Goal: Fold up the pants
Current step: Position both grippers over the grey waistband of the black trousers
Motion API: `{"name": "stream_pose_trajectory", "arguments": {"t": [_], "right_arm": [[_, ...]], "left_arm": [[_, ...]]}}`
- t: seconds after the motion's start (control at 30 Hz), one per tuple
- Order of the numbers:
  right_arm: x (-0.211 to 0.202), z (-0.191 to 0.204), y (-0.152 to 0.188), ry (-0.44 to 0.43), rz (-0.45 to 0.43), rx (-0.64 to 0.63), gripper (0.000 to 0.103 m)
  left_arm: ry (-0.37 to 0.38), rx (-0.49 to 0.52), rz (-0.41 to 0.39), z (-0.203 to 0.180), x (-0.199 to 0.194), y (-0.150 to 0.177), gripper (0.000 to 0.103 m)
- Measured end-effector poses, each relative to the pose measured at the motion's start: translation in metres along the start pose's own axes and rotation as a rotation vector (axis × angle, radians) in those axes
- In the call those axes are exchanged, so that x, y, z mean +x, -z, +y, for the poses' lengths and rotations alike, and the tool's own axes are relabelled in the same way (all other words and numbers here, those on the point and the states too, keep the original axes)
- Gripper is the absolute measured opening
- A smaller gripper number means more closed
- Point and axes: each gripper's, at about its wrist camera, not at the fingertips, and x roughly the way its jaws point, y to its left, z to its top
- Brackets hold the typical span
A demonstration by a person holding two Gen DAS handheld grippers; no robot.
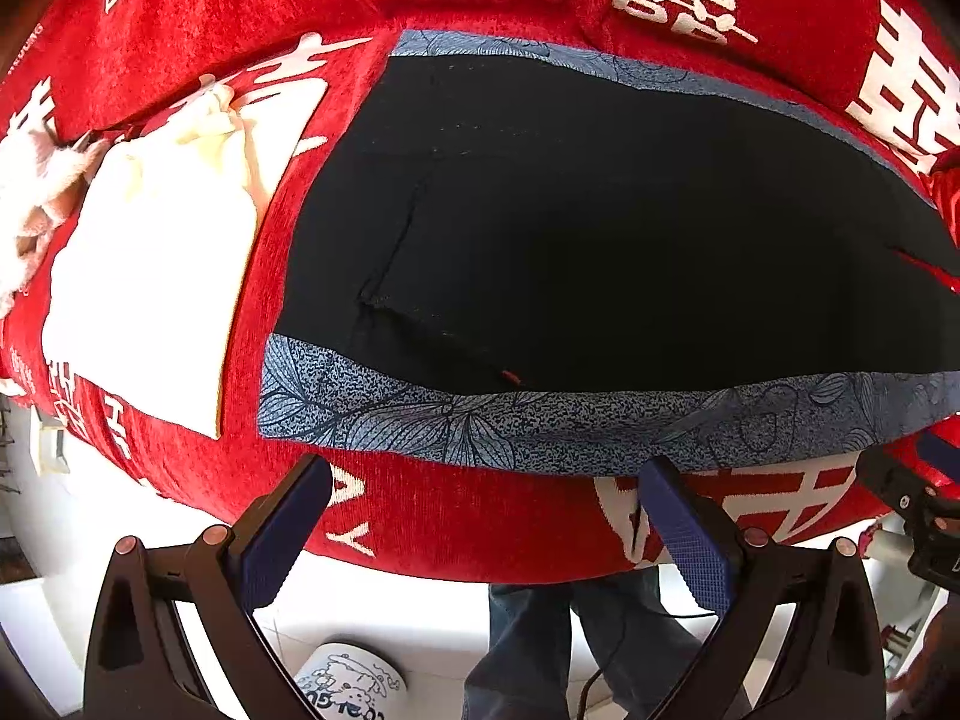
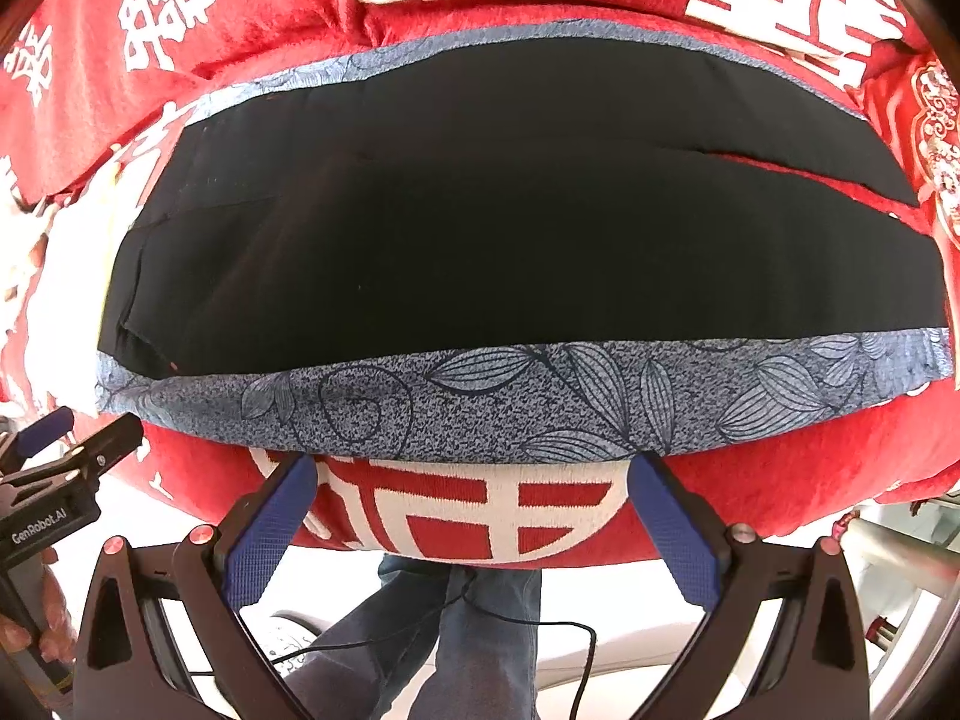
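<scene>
Both claws are gaping wide and empty: left gripper (image 1: 486,525), right gripper (image 2: 471,516). Black pants (image 2: 510,240) are lying mid-frame on a blue mat (image 2: 540,408), long axis running left-right, near edge just above each claw.

We see the pants (image 2: 510,228) lying flat on a patterned cloth (image 2: 540,402), itself on the blanket (image 1: 468,516); a folded towel (image 1: 150,300) lies left of the pants.

Black pants (image 1: 600,228) flat, spread lengthwise on blue leaf-print cloth (image 1: 456,420); pocket seam up
</scene>
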Motion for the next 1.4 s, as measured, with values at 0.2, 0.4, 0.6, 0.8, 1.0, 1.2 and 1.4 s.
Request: {"name": "stream_pose_trajectory", "arguments": {"t": [0.2, 0.4, 0.6, 0.8, 1.0, 1.2, 1.4], "right_arm": [[0.005, 0.001, 0.000, 0.023, 0.033, 0.002, 0.103], [0.007, 0.003, -0.002, 0.044, 0.037, -0.006, 0.103], [0.009, 0.001, -0.001, 0.040, 0.041, 0.005, 0.103], [0.010, 0.002, -0.001, 0.042, 0.051, 0.003, 0.103], [0.010, 0.001, -0.004, 0.039, 0.046, 0.005, 0.103], [0.011, 0.001, -0.003, 0.027, 0.048, 0.008, 0.103], [0.011, 0.002, -0.003, 0.003, 0.047, 0.012, 0.103]], "left_arm": [[-0.005, -0.004, 0.008, 0.003, 0.003, -0.001, 0.103], [-0.001, -0.008, 0.010, 0.005, 0.005, -0.001, 0.103], [-0.003, -0.018, 0.017, 0.007, 0.009, -0.002, 0.103], [0.000, -0.024, 0.016, 0.010, 0.009, -0.003, 0.103], [0.002, -0.027, 0.016, 0.011, 0.010, -0.003, 0.103], [0.005, -0.035, 0.020, 0.013, 0.011, -0.003, 0.103], [0.012, -0.045, 0.009, 0.016, 0.010, -0.002, 0.103]]}}
